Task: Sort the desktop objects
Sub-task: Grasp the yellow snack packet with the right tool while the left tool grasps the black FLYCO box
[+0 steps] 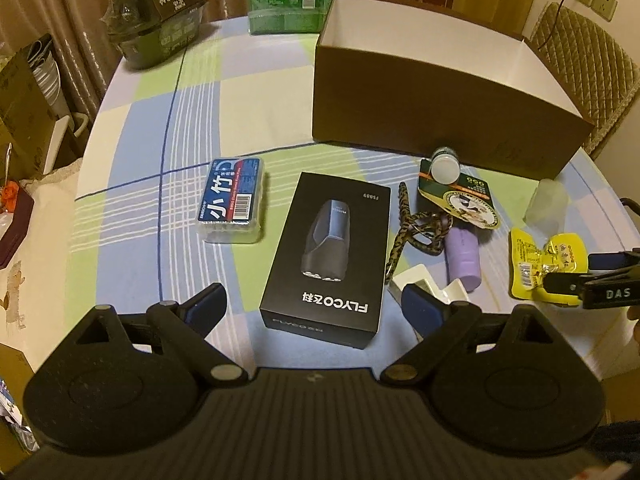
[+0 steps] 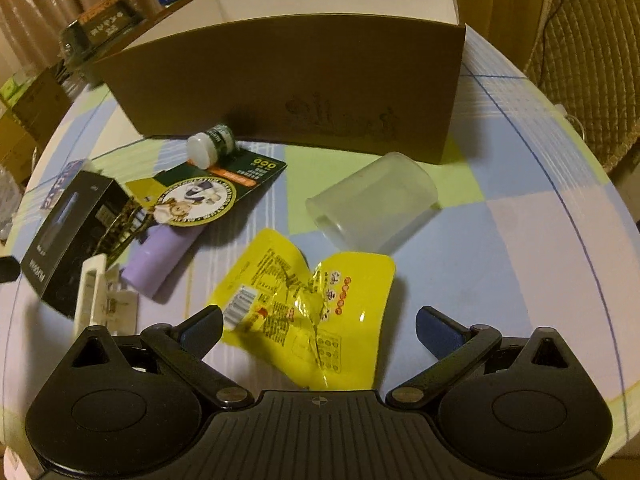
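Our left gripper (image 1: 312, 300) gaped wide over the black shaver box (image 1: 326, 260) near the table's front edge; our right gripper (image 2: 320, 322), also spread, straddled the yellow packet (image 2: 304, 308). That slick, crumpled foil could slip from the pads.

My rig: two matte black tools.
Left tool (image 1: 314, 304) and right tool (image 2: 320, 326): blue pads, silver pivot screws, ribbed housing; "DAS" printed on right one.
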A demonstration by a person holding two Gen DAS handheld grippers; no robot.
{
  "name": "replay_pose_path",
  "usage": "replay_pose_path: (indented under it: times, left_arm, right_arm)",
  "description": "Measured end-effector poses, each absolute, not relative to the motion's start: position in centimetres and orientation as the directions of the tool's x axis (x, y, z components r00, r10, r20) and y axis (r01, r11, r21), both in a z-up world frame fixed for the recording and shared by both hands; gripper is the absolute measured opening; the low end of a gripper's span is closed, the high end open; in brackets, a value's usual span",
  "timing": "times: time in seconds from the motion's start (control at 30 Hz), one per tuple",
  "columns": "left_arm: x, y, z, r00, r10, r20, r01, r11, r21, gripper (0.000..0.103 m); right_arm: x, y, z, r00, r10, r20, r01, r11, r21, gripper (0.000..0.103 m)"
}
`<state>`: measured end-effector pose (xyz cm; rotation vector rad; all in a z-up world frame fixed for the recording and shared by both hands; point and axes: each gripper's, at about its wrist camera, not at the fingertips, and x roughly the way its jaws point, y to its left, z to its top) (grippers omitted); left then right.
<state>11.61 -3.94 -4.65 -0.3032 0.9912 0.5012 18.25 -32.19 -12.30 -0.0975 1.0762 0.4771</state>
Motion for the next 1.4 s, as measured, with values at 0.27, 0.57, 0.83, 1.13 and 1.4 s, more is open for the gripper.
replay_pose_path:
  times: [0.27,0.57,0.83,1.13,1.4]
  left_arm:
    - [12.3,-3.3,-5.5,0.44,0.255,-0.861,-0.524,0.852,-0.015,0.092]
    - [13.6,-2.9,-6.1,0.446,0.234,-0.864,-0.486,0.874,-0.014,0.092]
    - [14.9,-2.8,-6.9,0.452,0.207,-0.867,-0.415,0.91,0.001,0.092]
    - [17.0,-2.3,-8.5,0.428,0.196,-0.882,-0.34,0.939,0.044,0.091]
    - [18.5,-1.5,-9.8,0.415,0.157,-0.896,-0.314,0.949,0.02,0.079]
  right_arm:
    - [17.8,-31.8,-12.1,0.436,0.352,-0.828,-0.472,0.873,0.123,0.045]
    - [16.4,-32.0,-9.9,0.448,0.386,-0.806,-0.54,0.836,0.1,0.017]
    - [16.0,-32.6,-7.6,0.504,0.368,-0.781,-0.514,0.855,0.07,0.017]
    - [16.8,-34.8,-7.5,0.514,0.325,-0.794,-0.407,0.907,0.108,0.017]
    - [17.0,-36.1,-7.8,0.511,0.308,-0.803,-0.354,0.926,0.131,0.017]
